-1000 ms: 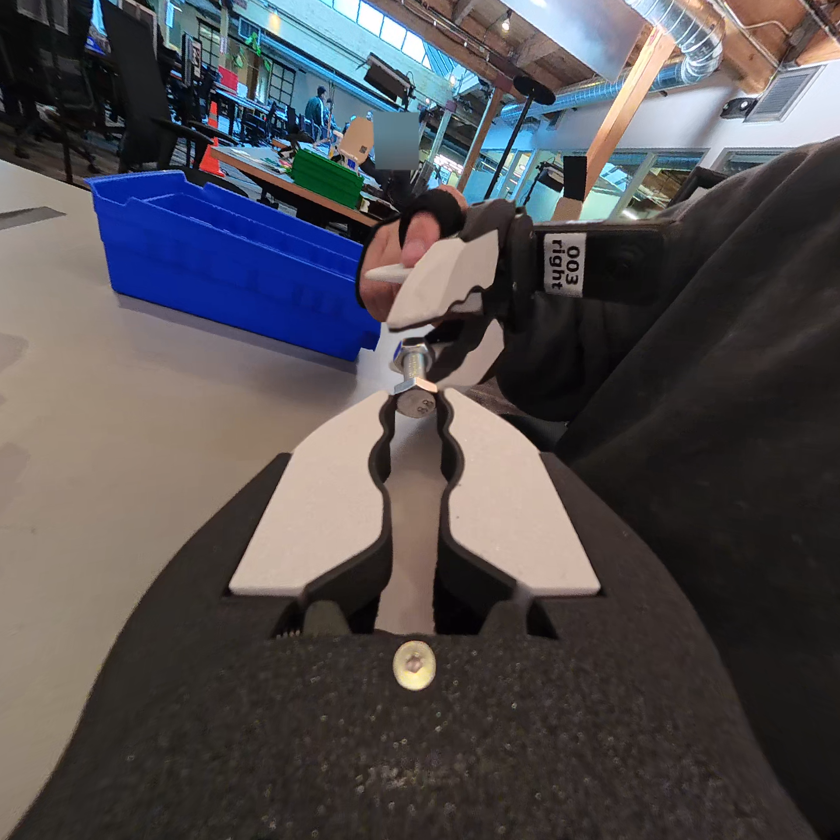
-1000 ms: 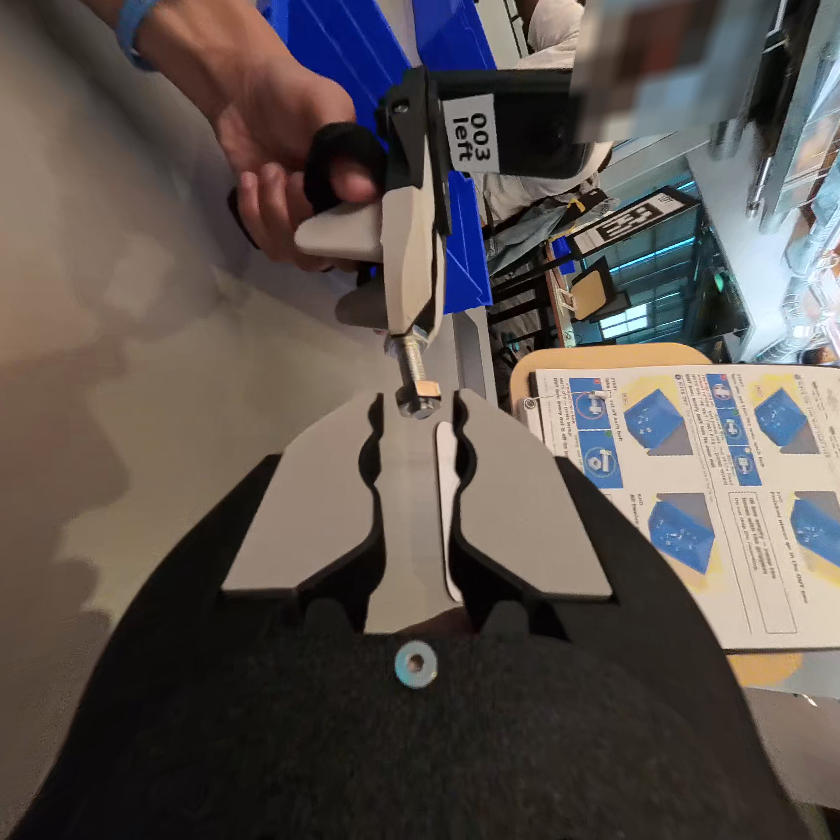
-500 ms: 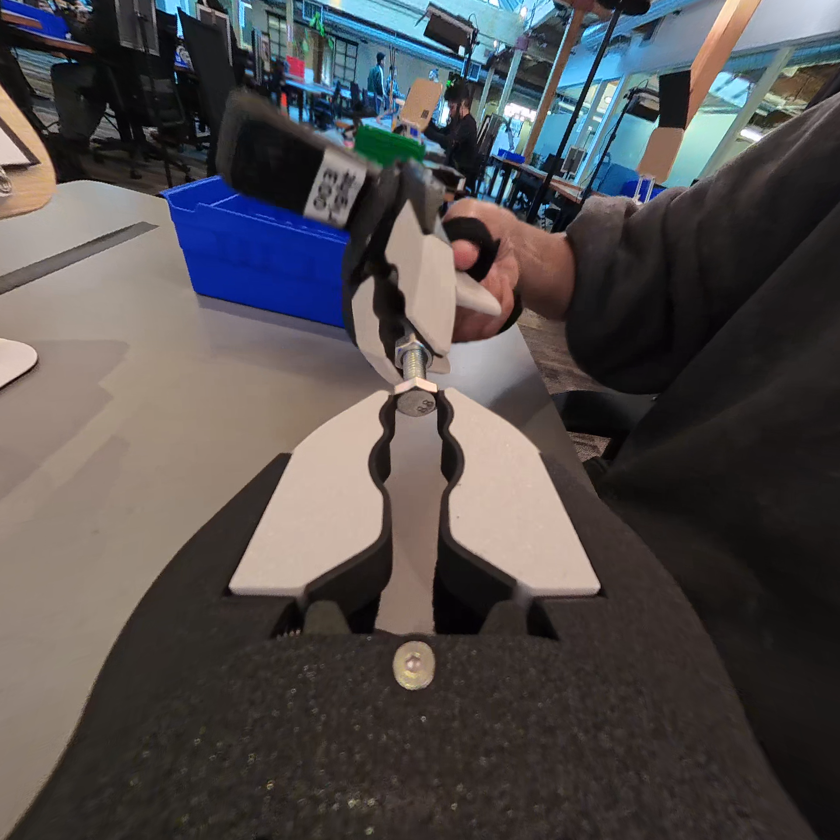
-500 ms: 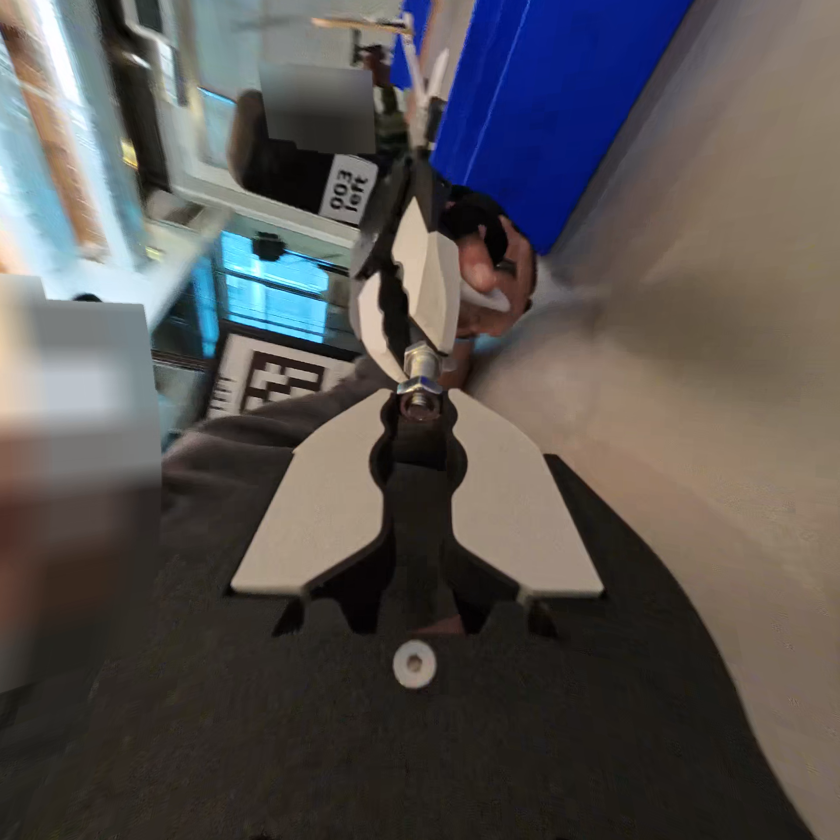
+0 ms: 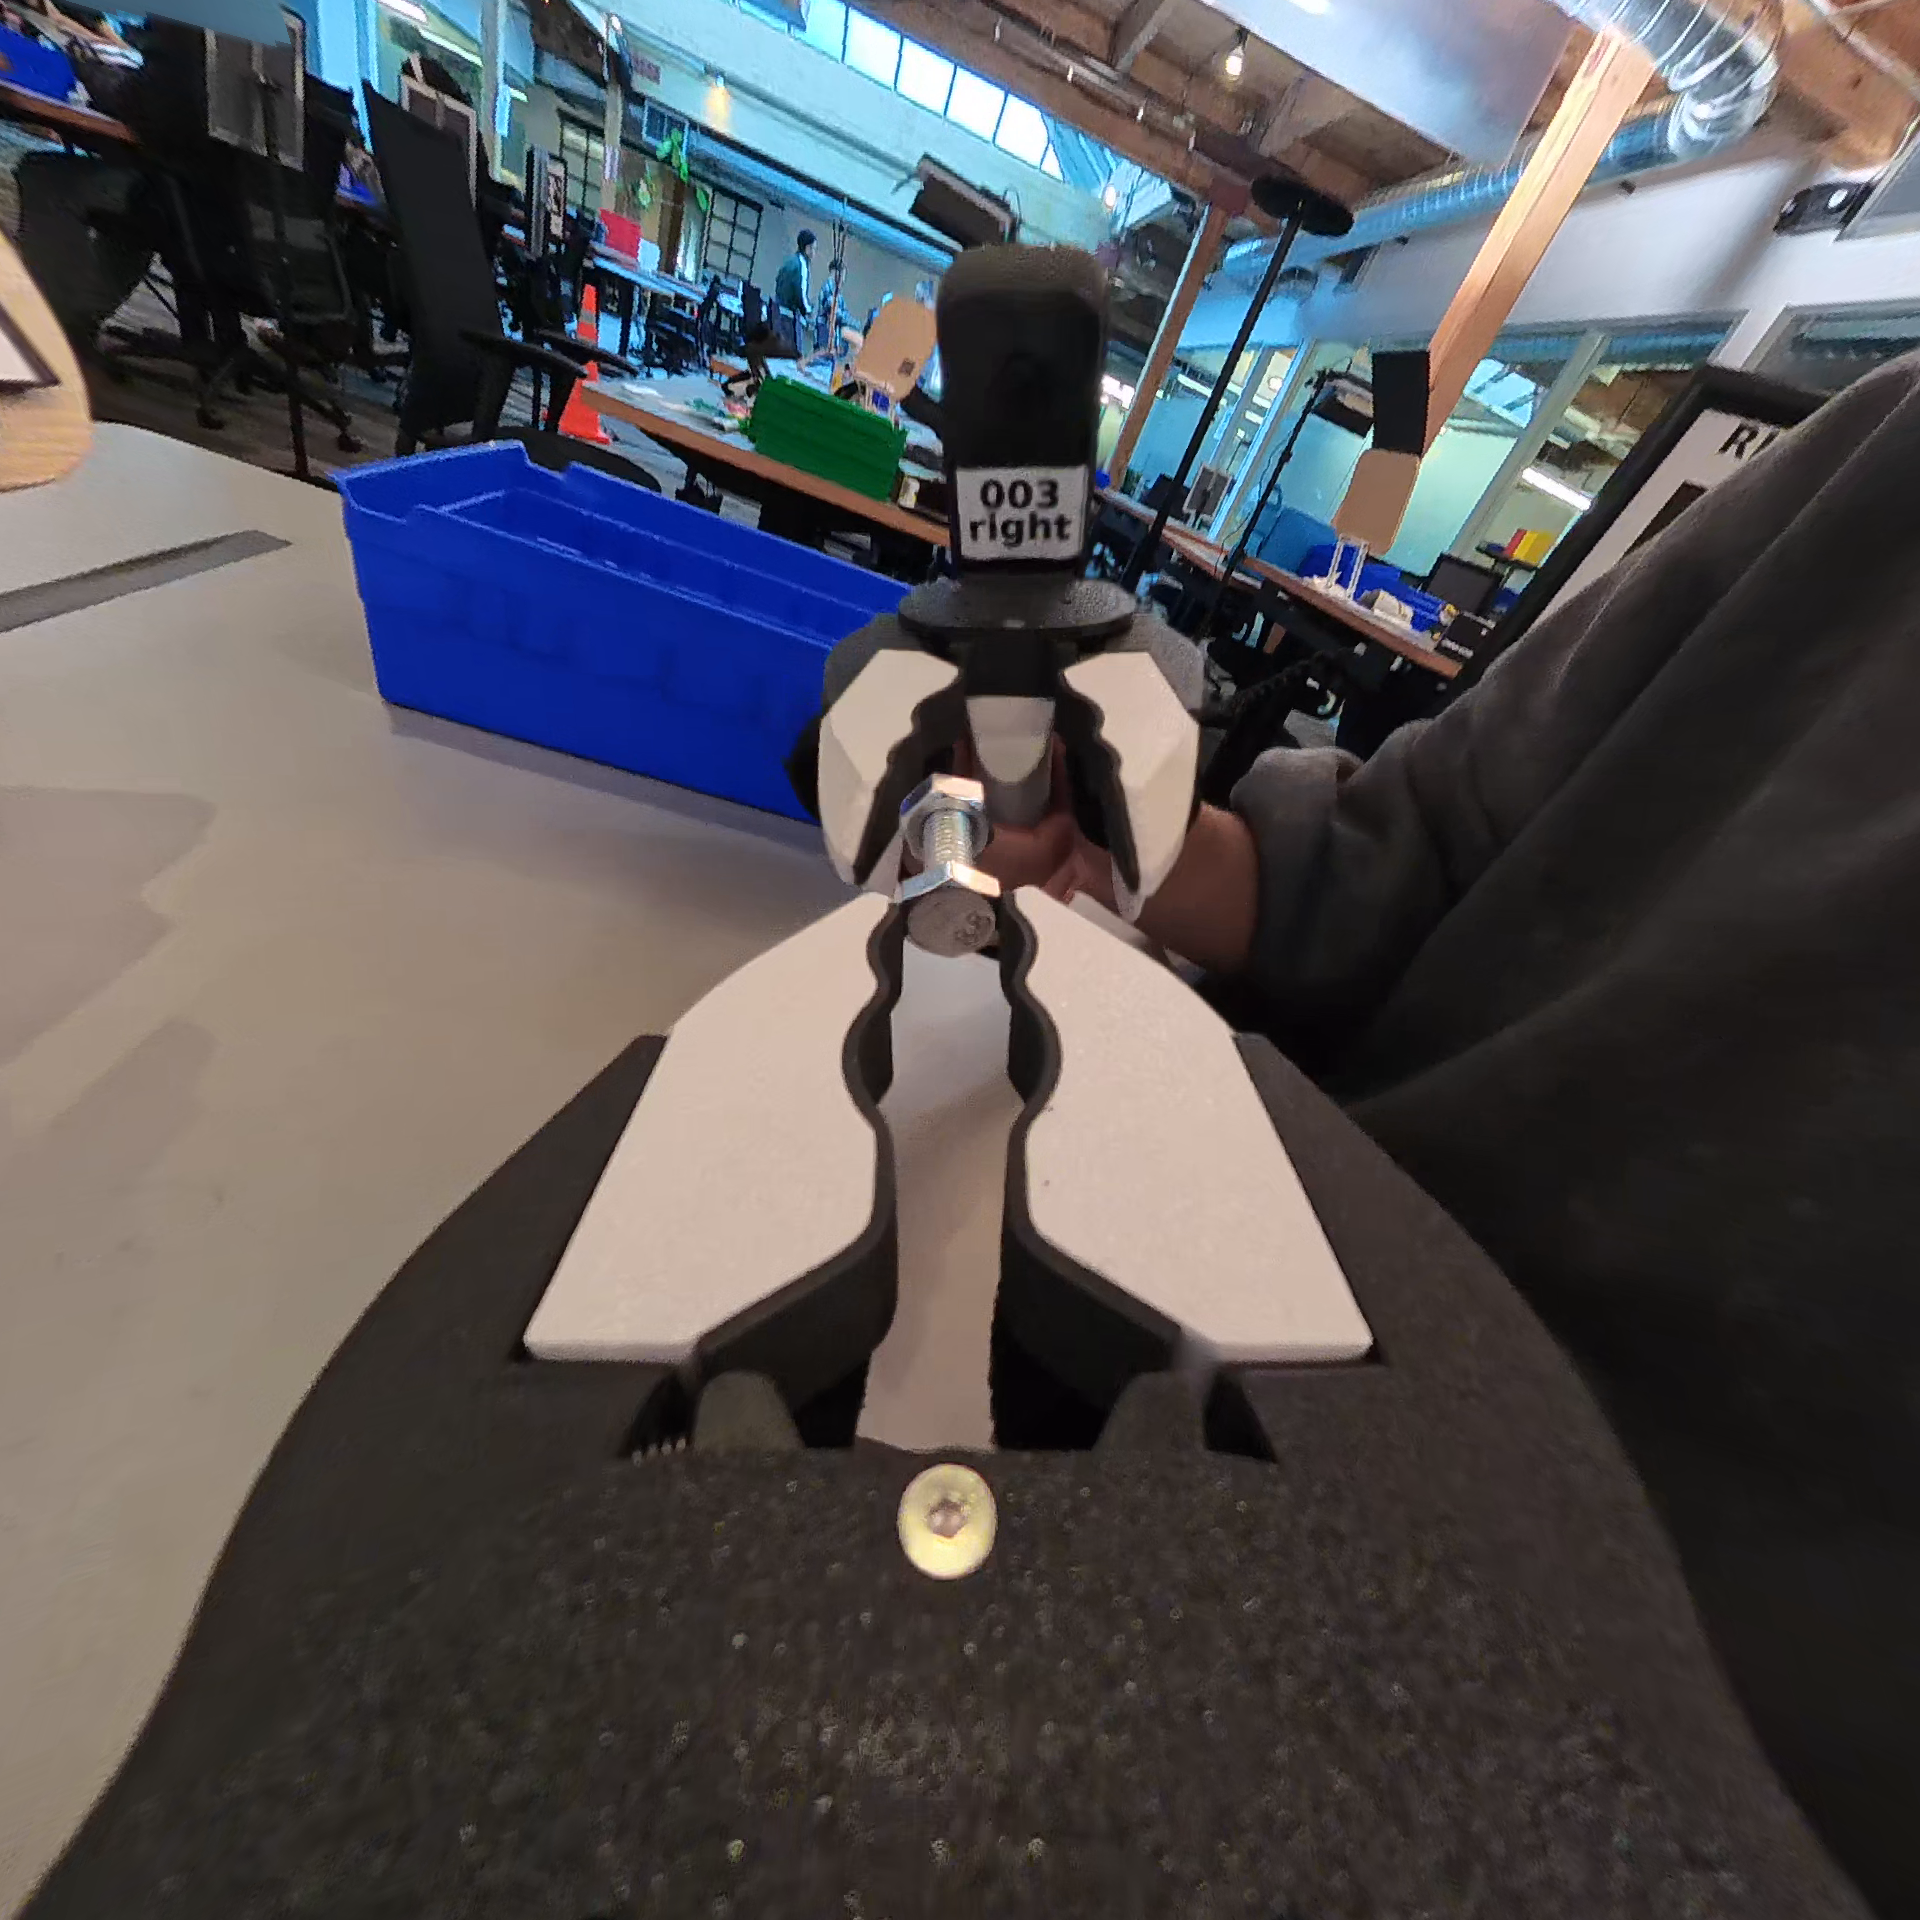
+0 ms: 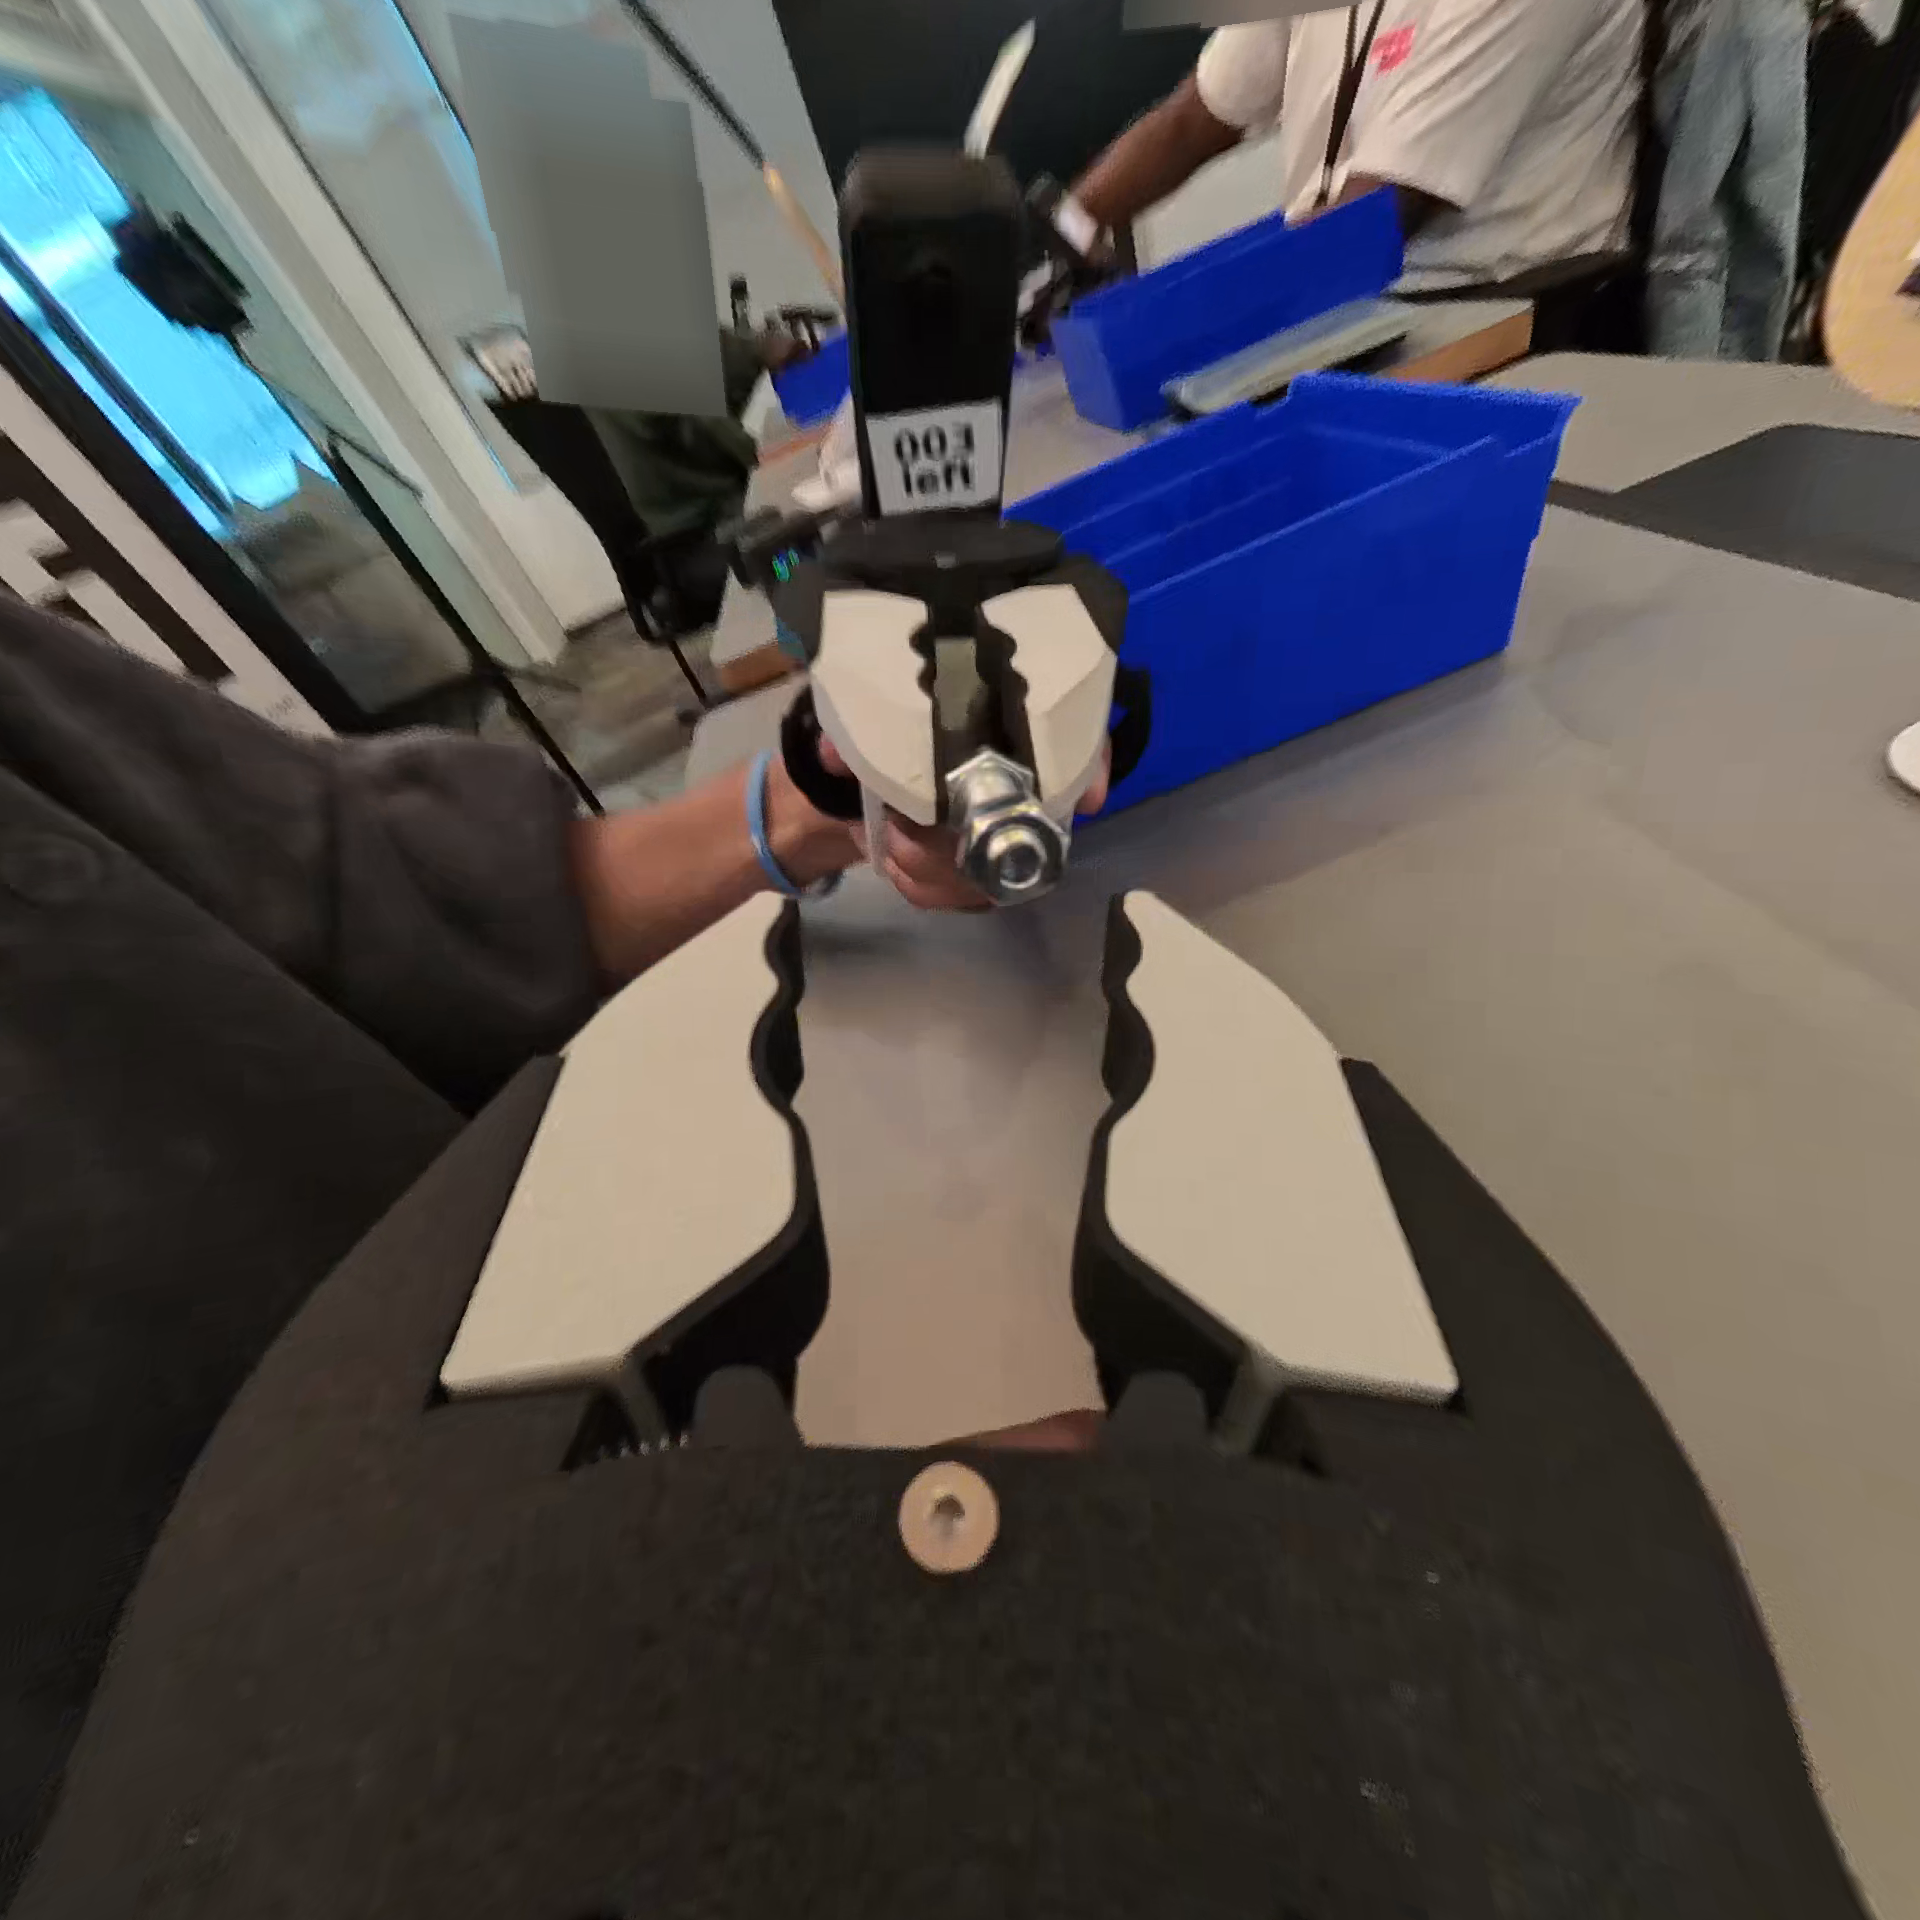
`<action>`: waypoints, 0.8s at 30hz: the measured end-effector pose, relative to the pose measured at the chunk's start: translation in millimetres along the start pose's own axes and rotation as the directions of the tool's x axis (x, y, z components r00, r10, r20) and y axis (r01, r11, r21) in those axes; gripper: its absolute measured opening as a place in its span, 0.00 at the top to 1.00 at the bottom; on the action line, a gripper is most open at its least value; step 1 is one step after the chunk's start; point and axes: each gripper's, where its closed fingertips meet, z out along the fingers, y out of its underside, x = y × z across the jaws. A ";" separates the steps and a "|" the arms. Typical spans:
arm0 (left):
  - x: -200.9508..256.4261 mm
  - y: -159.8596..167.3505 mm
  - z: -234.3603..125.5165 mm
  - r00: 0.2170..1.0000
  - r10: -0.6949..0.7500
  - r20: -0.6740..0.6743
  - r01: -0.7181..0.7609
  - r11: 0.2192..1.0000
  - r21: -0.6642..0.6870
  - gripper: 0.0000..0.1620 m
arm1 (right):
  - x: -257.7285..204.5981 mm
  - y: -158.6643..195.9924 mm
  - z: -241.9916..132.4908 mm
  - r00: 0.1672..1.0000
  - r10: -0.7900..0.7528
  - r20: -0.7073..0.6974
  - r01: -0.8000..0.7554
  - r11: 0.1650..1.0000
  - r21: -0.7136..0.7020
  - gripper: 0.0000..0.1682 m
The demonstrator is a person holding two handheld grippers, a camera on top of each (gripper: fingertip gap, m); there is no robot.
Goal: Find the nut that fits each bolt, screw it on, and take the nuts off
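A silver bolt (image 5: 948,844) with a hex nut (image 5: 943,802) near its far end is held above the grey table (image 5: 312,987). My left gripper (image 5: 951,916) is shut on the bolt's head. In the right wrist view the left gripper holds the bolt pointing at the camera, nut (image 6: 1013,844) foremost. My right gripper (image 6: 956,914) is open, its fingertips just short of the nut and not touching it. It also shows in the left wrist view (image 5: 997,790), upright, jaws spread on either side of the nut.
A blue bin (image 5: 582,613) stands on the table behind the grippers and also shows in the right wrist view (image 6: 1299,582). More blue bins (image 6: 1226,301) and people stand at a farther table. A dark sleeve (image 5: 1558,935) fills the right side. The grippers are tip to tip, or close to it.
My right gripper was shut on the nut and twisted round the bolt. It has let go, opened and swung back upright. My left gripper still holds the bolt head.
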 end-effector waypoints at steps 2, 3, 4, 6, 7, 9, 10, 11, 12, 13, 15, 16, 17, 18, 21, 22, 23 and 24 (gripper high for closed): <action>1.6 5.8 4.3 1.000 0.018 0.004 -0.018 0.999 -0.036 0.90 | 6.8 -5.0 -3.5 0.994 -0.081 -0.076 0.083 0.996 0.017 0.69; 1.6 8.6 6.4 1.000 0.020 0.006 -0.019 0.999 -0.051 0.90 | 3.6 -8.5 -4.9 0.993 -0.102 -0.067 0.104 0.994 0.036 0.73; 1.6 11.1 7.9 1.000 0.018 0.005 -0.018 0.998 -0.062 0.90 | 3.0 -7.2 -4.3 0.993 -0.102 -0.060 0.103 0.994 0.020 0.73; 2.1 13.5 9.9 1.000 0.013 -0.002 -0.013 0.997 -0.070 0.90 | 10.7 3.9 -3.2 0.987 -0.129 -0.094 0.124 0.990 -0.060 0.73; 2.1 14.1 10.4 1.000 0.014 -0.002 -0.014 0.997 -0.072 0.90 | 12.1 7.9 -3.8 0.984 -0.148 -0.097 0.140 0.987 -0.081 0.75; 3.5 13.8 10.9 1.000 0.014 -0.010 -0.014 0.998 -0.069 0.90 | 7.8 14.4 -5.4 0.988 -0.144 -0.059 0.137 0.985 -0.109 0.88; 4.0 14.3 11.6 1.000 0.014 -0.011 -0.015 0.997 -0.071 0.90 | 7.5 14.7 -6.4 0.987 -0.149 -0.060 0.141 0.984 -0.109 0.88; 4.5 15.1 12.7 1.000 0.017 -0.013 -0.018 0.997 -0.073 0.90 | 7.1 12.9 -7.6 0.984 -0.164 -0.067 0.158 0.983 -0.092 0.88; 5.1 15.3 13.5 1.000 0.014 -0.018 -0.015 0.997 -0.070 0.90 | 6.6 12.9 -8.3 0.982 -0.175 -0.068 0.169 0.982 -0.090 0.88; 5.3 15.9 14.1 1.000 0.010 -0.020 -0.012 0.998 -0.068 0.90 | 6.3 12.8 -9.1 0.983 -0.172 -0.067 0.166 0.982 -0.088 0.88; 5.1 13.6 15.0 1.000 0.010 -0.007 -0.010 0.999 -0.050 0.90 | 6.7 12.5 -10.6 0.983 -0.169 -0.070 0.164 0.983 -0.082 0.88; 6.6 7.7 14.5 1.000 0.001 -0.005 -0.001 1.000 -0.017 0.86 | 8.2 13.0 -12.2 0.981 -0.176 -0.082 0.168 0.982 -0.090 0.89; 9.1 -2.1 13.3 1.000 -0.026 -0.013 0.027 0.999 0.036 0.77 | 10.6 12.5 -15.1 0.977 -0.188 -0.105 0.177 0.979 -0.100 0.89; 10.6 -12.6 11.6 0.998 -0.065 -0.014 0.065 0.994 0.082 0.68 | 11.9 10.6 -19.3 0.971 -0.201 -0.130 0.188 0.977 -0.104 0.89; 8.9 -24.7 6.0 0.986 -0.137 0.089 0.127 0.985 0.113 0.62 | 11.6 -2.8 -43.8 0.947 -0.248 -0.203 0.234 0.968 -0.094 0.89; 8.6 -22.8 4.1 0.979 -0.141 0.147 0.126 0.986 0.108 0.62 | 13.0 -10.0 -57.6 0.935 -0.261 -0.241 0.245 0.965 -0.094 0.88; 8.9 -18.2 2.2 0.968 -0.143 0.204 0.125 0.987 0.098 0.62 | 15.3 -18.5 -74.2 0.921 -0.269 -0.281 0.252 0.963 -0.097 0.88; 12.3 -11.9 1.1 0.960 -0.143 0.241 0.125 0.988 0.088 0.62 | 20.5 -27.9 -94.8 0.898 -0.280 -0.339 0.258 0.960 -0.109 0.88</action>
